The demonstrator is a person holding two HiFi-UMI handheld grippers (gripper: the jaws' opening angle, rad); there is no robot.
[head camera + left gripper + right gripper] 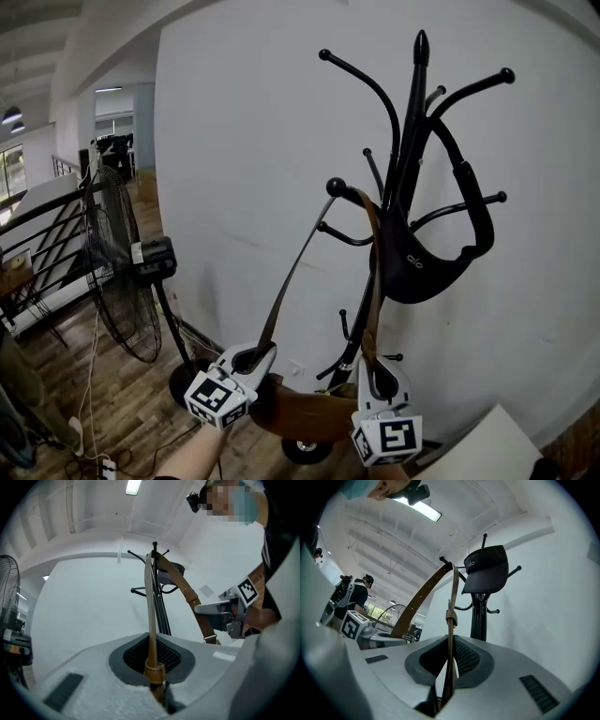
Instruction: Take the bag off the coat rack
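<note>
Smooth white wall [234,141] is backing the glossy black, ball-tipped coat rack [412,103], where your left gripper [251,354] and right gripper [377,367] are each clamping the flat strap [291,272] of the brown leather bag [305,412], which is hanging from a hook near a black cap [422,267] lettered "alo".

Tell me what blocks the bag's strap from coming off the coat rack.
The left gripper and right gripper are shut on the strap, so nothing separates them from the bag. The strap loops over a hook whose ball tip it must clear; the black cap hangs close beside it.
</note>
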